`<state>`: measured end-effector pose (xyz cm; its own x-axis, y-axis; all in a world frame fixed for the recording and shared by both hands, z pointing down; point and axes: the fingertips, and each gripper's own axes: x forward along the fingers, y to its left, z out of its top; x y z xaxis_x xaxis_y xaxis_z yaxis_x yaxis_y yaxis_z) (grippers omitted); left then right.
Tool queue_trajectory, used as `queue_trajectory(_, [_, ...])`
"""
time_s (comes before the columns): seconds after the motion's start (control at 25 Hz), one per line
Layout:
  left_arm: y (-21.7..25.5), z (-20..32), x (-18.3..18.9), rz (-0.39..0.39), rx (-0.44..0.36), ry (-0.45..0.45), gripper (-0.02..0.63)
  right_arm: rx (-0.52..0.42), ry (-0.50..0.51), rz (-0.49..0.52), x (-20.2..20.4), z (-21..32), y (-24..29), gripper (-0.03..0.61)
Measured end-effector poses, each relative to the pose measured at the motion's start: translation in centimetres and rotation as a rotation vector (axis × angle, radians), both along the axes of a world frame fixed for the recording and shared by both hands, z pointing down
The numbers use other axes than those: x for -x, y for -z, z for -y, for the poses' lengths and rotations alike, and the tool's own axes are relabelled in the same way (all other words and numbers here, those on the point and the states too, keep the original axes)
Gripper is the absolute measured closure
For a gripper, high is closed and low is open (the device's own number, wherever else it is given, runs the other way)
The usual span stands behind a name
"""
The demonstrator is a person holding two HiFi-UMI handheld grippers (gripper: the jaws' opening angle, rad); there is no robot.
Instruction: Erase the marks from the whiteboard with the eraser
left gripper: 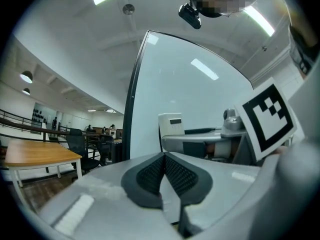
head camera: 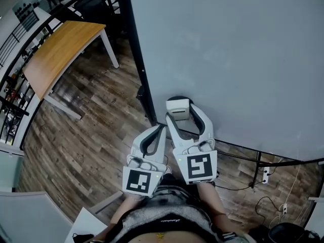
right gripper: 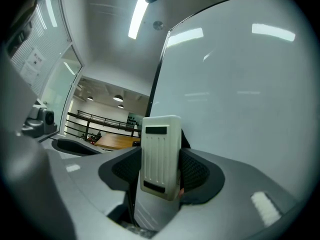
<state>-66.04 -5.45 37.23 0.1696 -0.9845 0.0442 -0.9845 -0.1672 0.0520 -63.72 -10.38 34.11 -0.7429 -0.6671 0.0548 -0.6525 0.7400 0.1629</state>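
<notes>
The whiteboard (head camera: 228, 54) fills the upper right of the head view; its surface looks blank, with no marks that I can make out. My right gripper (head camera: 179, 109) is shut on a white eraser (right gripper: 160, 154), held upright close to the board's lower left part (right gripper: 240, 94). The eraser's top (head camera: 178, 105) shows between the jaws in the head view. My left gripper (head camera: 154, 133) sits just left of the right one, shut with nothing between its pads (left gripper: 150, 176). The eraser (left gripper: 171, 126) also shows in the left gripper view.
The board's black frame edge (head camera: 134, 49) runs down to a stand foot on the wood floor (head camera: 91, 130). A wooden desk (head camera: 58, 52) stands at upper left. Railings (head camera: 15, 39) line the far left. Cables and a power strip (head camera: 265, 175) lie under the board at right.
</notes>
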Motion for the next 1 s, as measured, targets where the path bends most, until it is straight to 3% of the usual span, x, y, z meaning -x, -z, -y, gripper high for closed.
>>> queue_trajectory(0.48, [-0.4,0.6,-3.6,0.000,-0.002,-0.062,0.609,-0.018,-0.113,-0.011,-5.8,0.7,-0.2,0.334])
queue_trajectory(0.72, [-0.3,1.3,-6.9,0.033,-0.007,-0.106,0.609,-0.022,-0.156,-0.010,-9.8,1.0,0.1,0.334])
queue_trajectory(1.0, [0.0,2.2,-11.6,0.018,0.000,-0.156,0.609,-0.027,-0.211,-0.015,-15.0,1.4,0.6,0.333])
